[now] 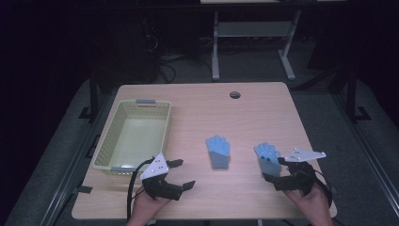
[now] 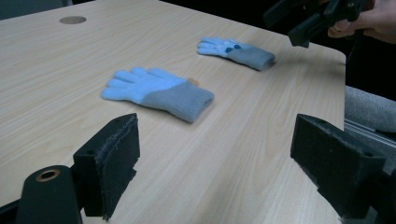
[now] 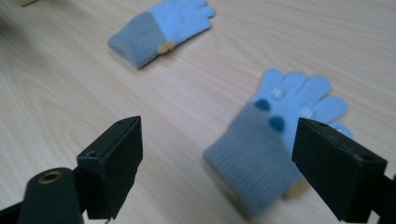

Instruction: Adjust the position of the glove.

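Knit gloves: two light-blue, grey-cuffed, centre [image 1: 218, 151] and lower right [image 1: 267, 153].
Left gripper [image 1: 178, 174]: jaws apart, empty.
Right gripper [image 3: 217, 163]: jaws apart, empty.
Risk: soft cuff may bunch or slip when pinched.

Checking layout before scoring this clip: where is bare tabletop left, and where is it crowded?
Free: the far strip around the grommet hole, and the patch between the basket and the left glove. Crowded: the near right, where the open right claw hangs over the right glove. The left claw crowds the basket's near corner.

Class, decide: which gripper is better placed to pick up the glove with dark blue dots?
Right. The right gripper is open right beside the dotted glove; the left gripper is farther away.
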### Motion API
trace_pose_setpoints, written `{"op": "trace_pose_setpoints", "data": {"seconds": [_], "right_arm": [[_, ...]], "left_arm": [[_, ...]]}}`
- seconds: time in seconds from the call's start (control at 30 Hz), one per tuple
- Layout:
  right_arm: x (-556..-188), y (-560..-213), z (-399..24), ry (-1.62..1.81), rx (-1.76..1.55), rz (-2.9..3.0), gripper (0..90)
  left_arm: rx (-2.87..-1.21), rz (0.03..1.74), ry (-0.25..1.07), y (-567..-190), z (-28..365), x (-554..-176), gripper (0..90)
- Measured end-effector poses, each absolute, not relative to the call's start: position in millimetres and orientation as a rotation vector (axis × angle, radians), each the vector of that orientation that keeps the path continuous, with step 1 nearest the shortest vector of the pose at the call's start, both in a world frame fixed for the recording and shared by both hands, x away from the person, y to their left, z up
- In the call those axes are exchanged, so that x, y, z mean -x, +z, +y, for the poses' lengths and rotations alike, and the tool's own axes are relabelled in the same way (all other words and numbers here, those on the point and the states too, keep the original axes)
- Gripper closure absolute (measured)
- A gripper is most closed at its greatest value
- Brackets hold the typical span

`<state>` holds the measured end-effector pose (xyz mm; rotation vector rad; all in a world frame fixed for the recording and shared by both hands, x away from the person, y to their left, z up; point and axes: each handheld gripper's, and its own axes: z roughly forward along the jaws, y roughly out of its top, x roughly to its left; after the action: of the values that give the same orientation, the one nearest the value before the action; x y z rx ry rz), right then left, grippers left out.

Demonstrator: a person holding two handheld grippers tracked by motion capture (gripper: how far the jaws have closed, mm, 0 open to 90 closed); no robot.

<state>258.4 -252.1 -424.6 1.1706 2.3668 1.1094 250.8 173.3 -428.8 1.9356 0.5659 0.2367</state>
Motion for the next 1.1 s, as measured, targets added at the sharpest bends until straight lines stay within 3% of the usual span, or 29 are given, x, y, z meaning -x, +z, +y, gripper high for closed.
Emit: {"op": "trace_pose_setpoints", "data": {"seconds": [0.37, 0.7, 0.93, 1.1], "right_arm": [[-292.6, -409.5, -248.5, 0.993, -1.166, 2.465, 21.0], [-324.2, -421.0, -258.4, 0.867, -1.24, 2.546, 36.0], [-332.9, -432.6, -256.3, 0.749, -1.261, 2.592, 50.4], [-337.9, -442.8, -254.1, 0.665, -1.273, 2.629, 55.5]], "left_arm": [[-1.938, 0.556, 0.252, -427.3, 173.0, -249.2, 15.1], [-1.947, 0.557, 0.256, -428.3, 171.6, -248.9, 15.1], [-1.951, 0.567, 0.249, -429.2, 170.0, -249.4, 15.1], [-1.952, 0.565, 0.252, -429.5, 169.6, -248.9, 15.1]]}}
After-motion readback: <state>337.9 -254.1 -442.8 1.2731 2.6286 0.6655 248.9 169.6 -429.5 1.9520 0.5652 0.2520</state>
